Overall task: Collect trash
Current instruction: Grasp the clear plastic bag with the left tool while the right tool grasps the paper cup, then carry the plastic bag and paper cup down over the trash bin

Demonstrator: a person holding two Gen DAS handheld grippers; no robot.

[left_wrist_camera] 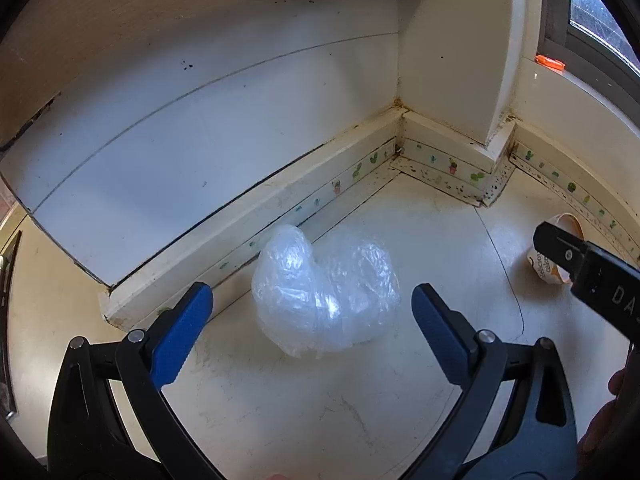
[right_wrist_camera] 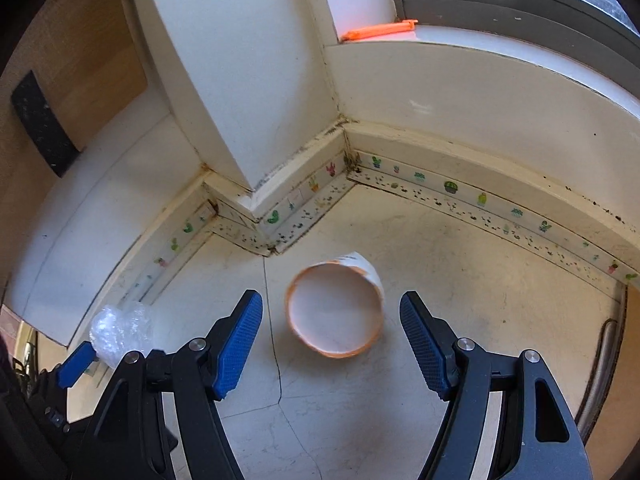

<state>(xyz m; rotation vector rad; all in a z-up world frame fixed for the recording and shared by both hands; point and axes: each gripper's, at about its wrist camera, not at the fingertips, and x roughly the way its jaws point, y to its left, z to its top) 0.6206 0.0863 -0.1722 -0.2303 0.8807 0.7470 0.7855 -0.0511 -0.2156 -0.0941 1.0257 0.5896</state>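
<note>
Two grippers, both angled down at floor; left gripper [left_wrist_camera: 312,300] jaws spread, unclenched – one crumpled plastic bag [left_wrist_camera: 326,294] at frame centre, between fingers, untouched; right gripper [right_wrist_camera: 331,312] likewise released – one paper cup [right_wrist_camera: 335,308] on its side, centre frame; beyond, cactus-sticker baseboard [right_wrist_camera: 452,188]; one orange clip [right_wrist_camera: 378,29] on upper sill.

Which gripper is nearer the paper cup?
Right. The right gripper hangs open with the cup between its fingers; the left gripper is off to the side, over the plastic wrap.
</note>
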